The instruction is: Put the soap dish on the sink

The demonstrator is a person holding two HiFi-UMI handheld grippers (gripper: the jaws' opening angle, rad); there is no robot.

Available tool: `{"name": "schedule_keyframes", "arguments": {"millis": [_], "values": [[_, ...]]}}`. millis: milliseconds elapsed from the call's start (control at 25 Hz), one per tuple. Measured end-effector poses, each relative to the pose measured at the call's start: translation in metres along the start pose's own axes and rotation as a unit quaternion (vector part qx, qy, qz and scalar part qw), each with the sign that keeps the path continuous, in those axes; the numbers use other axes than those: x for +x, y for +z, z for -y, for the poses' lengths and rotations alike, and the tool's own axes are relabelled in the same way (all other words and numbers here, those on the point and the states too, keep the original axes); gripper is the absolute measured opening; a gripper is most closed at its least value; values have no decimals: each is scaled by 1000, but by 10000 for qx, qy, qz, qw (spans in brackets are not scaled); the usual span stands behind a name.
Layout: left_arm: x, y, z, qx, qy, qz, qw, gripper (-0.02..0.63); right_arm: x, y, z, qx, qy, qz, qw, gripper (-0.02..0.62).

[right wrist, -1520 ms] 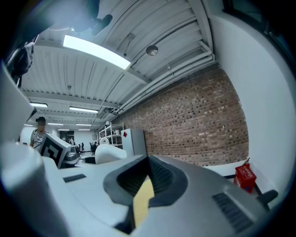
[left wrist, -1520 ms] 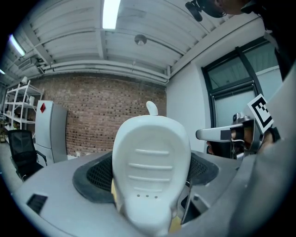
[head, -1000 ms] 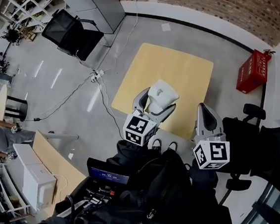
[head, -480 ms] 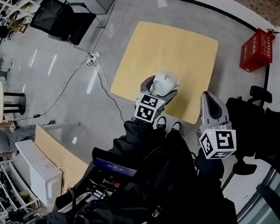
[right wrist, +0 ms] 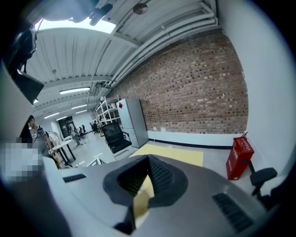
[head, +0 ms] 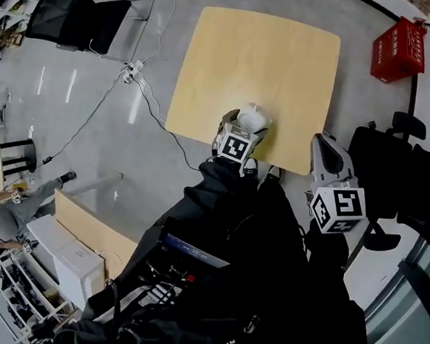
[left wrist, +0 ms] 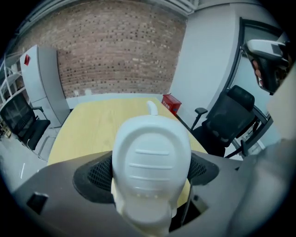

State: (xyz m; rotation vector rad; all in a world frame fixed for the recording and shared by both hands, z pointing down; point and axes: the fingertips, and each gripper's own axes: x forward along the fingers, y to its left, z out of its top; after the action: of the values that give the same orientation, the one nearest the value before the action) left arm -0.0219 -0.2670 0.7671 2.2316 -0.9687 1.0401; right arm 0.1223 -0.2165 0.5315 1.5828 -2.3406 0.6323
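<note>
Left gripper (head: 244,126) is clamped on the white soap dish (left wrist: 151,159), with a pad pressed to each side, and holds it over the near edge of the yellow table (head: 258,50). Right gripper (right wrist: 146,180) is empty and sits off the table's near right corner. Its jaws look closed to a thin slit, though the tips are hard to read.

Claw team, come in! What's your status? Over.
Left claw shut on soap dish, over yellow table. Right claw shut, empty. Nothing blocking.
</note>
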Motion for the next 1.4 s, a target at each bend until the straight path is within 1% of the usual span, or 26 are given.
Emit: {"name": "schedule_keyframes", "arguments": {"millis": [160,360,480,640,760,880,1040,1240,1320,1400], "values": [[27,-22,-9,183,-40,-453,9988,468,10,-11,4,10,-60,-205,9998,5],[51,-48,-19,440,-26,-968,9943,468,16,-21,9,69,-199,-391,9990,5],[62,-56,-23,479,-23,-1138,9924,468,19,-23,13,84,-243,-419,9988,5],[69,-61,-23,548,-1,-1236,9908,468,19,-24,20,197,-303,-419,9985,5],[72,-60,-22,676,53,-1239,9900,468,17,-24,24,154,-358,-506,9980,5],[74,-62,-22,804,72,-1279,9885,468,18,-25,24,197,-371,-448,9981,5],[72,-63,-20,804,-22,-1236,9891,468,18,-24,25,204,-382,-395,9983,5],[62,-50,-17,933,-38,-912,9914,468,17,-25,23,157,-338,-376,9986,5],[52,-38,-15,986,-5,-699,9927,468,16,-24,21,143,-312,-343,9988,5],[33,-23,-16,929,77,-401,9948,468,15,-21,18,113,-275,-300,9991,5]]}}
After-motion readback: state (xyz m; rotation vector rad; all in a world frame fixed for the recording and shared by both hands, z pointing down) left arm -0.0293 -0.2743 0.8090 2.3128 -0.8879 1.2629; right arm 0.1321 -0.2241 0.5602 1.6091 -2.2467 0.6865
